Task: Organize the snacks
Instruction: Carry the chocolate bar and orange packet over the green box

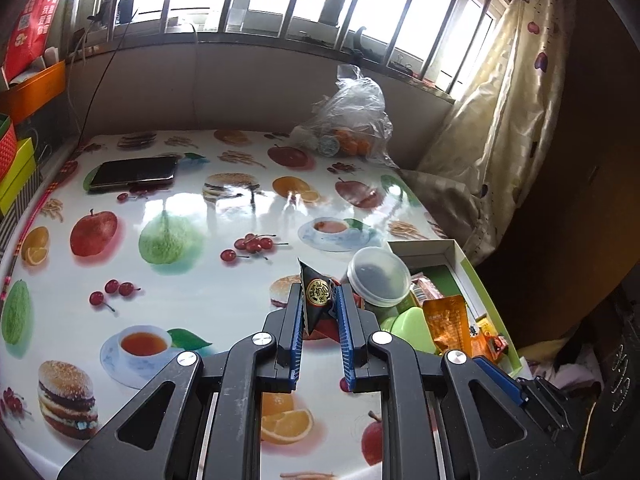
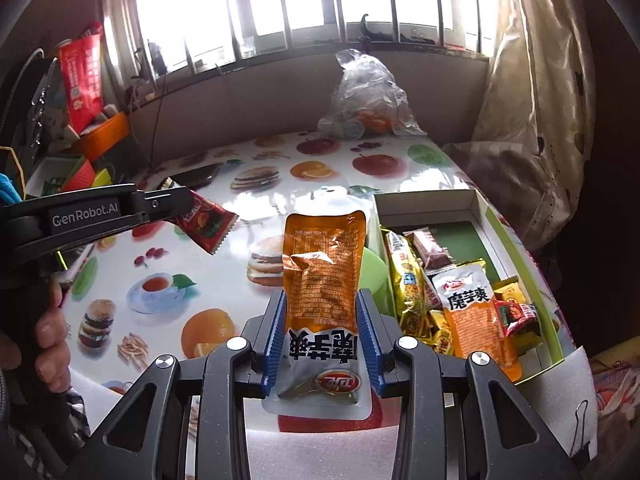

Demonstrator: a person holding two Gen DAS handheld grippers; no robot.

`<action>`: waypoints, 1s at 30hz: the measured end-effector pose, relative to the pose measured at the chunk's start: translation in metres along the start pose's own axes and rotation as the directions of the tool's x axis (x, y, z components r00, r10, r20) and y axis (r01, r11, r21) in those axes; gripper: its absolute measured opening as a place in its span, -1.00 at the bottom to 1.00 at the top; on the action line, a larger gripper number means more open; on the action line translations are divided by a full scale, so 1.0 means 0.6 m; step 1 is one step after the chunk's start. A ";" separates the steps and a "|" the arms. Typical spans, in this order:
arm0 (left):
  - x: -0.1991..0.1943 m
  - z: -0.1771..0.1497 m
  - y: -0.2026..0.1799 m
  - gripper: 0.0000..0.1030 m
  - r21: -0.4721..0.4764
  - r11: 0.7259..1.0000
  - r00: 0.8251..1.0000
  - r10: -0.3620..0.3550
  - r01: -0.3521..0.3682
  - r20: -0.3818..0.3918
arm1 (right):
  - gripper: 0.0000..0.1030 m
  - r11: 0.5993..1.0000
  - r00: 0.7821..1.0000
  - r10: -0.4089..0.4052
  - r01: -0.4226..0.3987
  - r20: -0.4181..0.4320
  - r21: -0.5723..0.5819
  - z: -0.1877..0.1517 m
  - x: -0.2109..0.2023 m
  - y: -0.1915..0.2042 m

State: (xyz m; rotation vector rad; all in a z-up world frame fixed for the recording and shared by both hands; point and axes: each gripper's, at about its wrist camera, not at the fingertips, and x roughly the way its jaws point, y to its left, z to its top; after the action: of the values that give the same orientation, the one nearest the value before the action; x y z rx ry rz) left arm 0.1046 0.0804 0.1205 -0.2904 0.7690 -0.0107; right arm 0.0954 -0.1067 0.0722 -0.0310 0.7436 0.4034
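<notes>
Orange foil fills the right gripper (image 2: 322, 312): its blue pads pinch an orange pouch (image 2: 323, 276) printed 魔芋爽, held above the table (image 2: 224, 280). At three o'clock from it, the box (image 2: 472, 200) holds a matching 魔芋爽 pouch (image 2: 472, 312) among yellow packets. At nine o'clock, the left gripper (image 1: 320, 304), marked GenRobot.AI on its side, is clamped tight on a dark red sachet (image 2: 206, 226); its gold label is unreadable.
</notes>
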 end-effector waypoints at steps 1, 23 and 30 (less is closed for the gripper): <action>0.002 0.001 -0.007 -0.67 0.004 1.000 1.000 -0.005 0.005 -0.001 | -0.36 1.000 1.000 -0.006 0.006 0.001 0.007 -0.001 -0.003 -0.008; 0.075 0.008 -0.141 -0.67 0.102 0.987 0.989 -0.117 0.126 -0.093 | -0.36 0.979 0.991 -0.133 0.133 -0.008 0.153 -0.010 -0.027 -0.167; 0.118 0.005 -0.173 -0.67 0.124 0.980 0.980 -0.135 0.154 -0.149 | -0.36 0.970 0.988 -0.152 0.157 -0.042 0.184 -0.015 -0.010 -0.209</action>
State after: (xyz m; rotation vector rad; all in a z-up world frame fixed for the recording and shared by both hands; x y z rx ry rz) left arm 0.1675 -0.0270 0.1013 -0.2175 0.8810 -0.2220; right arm 0.1318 -0.2260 0.0549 0.0823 0.7977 0.1835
